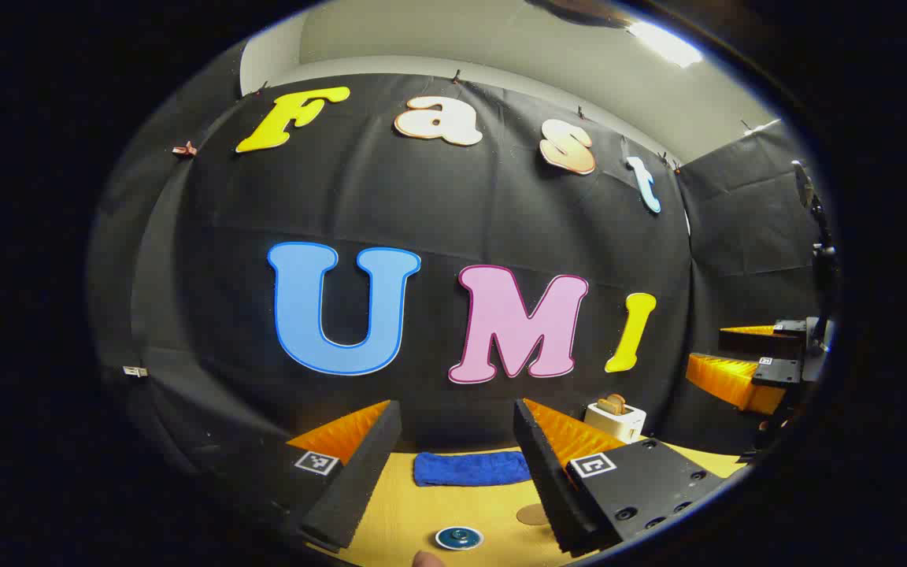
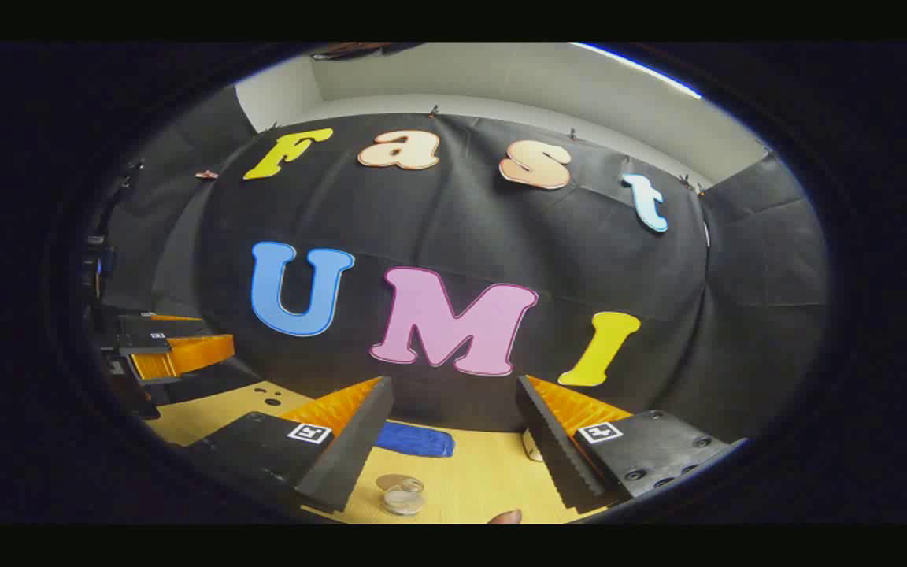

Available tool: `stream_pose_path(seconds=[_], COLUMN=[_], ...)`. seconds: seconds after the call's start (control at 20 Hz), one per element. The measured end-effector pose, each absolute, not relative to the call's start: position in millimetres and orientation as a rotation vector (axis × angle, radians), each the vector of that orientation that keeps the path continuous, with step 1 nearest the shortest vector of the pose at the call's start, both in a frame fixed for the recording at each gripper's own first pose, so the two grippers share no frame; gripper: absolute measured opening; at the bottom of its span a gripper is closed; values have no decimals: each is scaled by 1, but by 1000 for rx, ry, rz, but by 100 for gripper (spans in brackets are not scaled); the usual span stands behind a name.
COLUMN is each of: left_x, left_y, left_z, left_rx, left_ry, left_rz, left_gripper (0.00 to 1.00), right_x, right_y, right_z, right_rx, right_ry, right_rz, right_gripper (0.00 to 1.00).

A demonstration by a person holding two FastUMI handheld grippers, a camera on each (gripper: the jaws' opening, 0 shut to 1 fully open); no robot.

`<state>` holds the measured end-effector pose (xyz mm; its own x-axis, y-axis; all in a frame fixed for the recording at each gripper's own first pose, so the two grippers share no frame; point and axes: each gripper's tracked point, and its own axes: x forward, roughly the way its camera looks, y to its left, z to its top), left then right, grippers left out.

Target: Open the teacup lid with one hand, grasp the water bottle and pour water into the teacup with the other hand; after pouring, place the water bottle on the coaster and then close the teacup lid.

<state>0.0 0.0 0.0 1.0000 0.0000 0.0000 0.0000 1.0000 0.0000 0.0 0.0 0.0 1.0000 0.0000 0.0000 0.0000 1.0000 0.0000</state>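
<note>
Evidently both grippers hang high and apart, presumably poised before any grasp: the left gripper [image 1: 453, 472] stands spread above the lidded teacup [image 1: 459, 538] at bottom centre. The right gripper [image 2: 453, 457], likewise spread and empty, looks down on the water bottle [image 2: 404, 498] and coaster [image 2: 390, 481] low centre.

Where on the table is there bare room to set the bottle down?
Left gripper view: bare wood lies between the blue towel at the back and the teacup lid in front. The coaster sits free beside it. It is tighter toward the toaster, behind the left claw.
</note>
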Motion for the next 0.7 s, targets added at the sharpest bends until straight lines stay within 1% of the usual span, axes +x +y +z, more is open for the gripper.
stream_pose_path(seconds=[0.25, 0.35, 0.7], left_x=[-4, -5, -7], left_y=[-3, -4, -10], left_z=[8, 7, 3], left_rx=[50, 59, 72], left_ry=[-17, -19, -13], left_rz=[-10, -12, -24], left_gripper=[91, 91, 91], right_x=[-2, -3, -3], right_y=[0, 1, 5], right_z=[-1, 0, -2], right_rx=[-1, 2, -7], right_ry=[3, 2, 7], right_rz=[7, 10, 25], right_gripper=[98, 96, 98])
